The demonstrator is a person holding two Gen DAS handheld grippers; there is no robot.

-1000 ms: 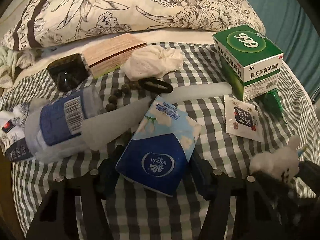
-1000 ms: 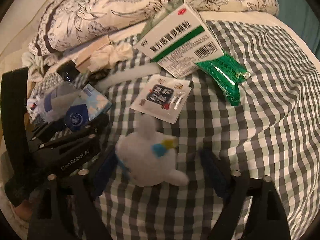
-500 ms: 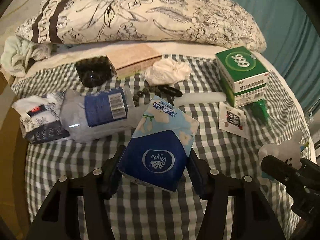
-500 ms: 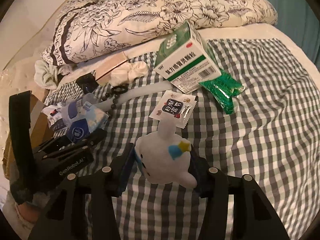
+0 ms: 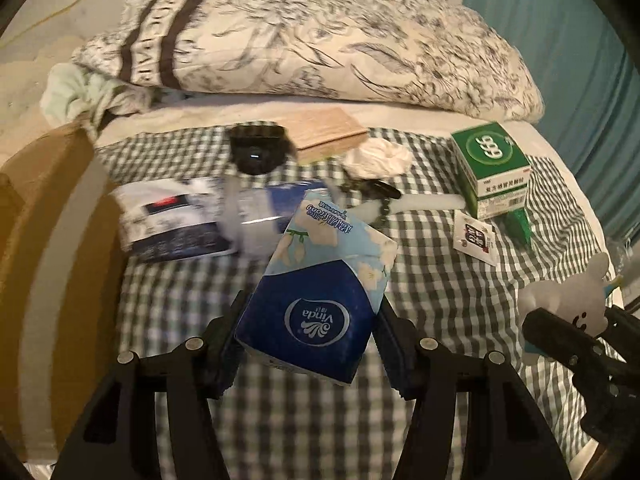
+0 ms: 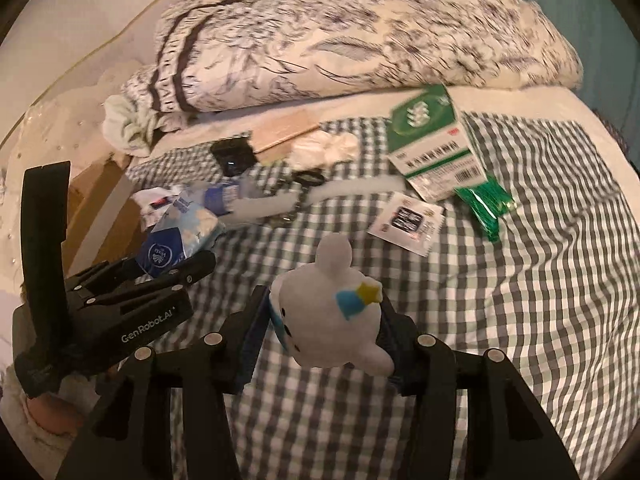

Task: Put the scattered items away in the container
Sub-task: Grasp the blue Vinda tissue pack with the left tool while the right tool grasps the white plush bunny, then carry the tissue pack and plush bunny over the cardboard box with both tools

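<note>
Left tool (image 5: 308, 340) pinches the tissue pack (image 5: 320, 280) above the checked bed (image 5: 180, 300). Right tool (image 6: 324, 332) pinches the white plush toy (image 6: 332, 312) beside it. Ahead lie a green box (image 5: 490, 168) and a pillow (image 5: 320, 44).

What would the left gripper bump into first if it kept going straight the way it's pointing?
Holding the tissue pack, the left gripper would probably meet the checked sheet first, near the water bottle; depth is unclear.
</note>
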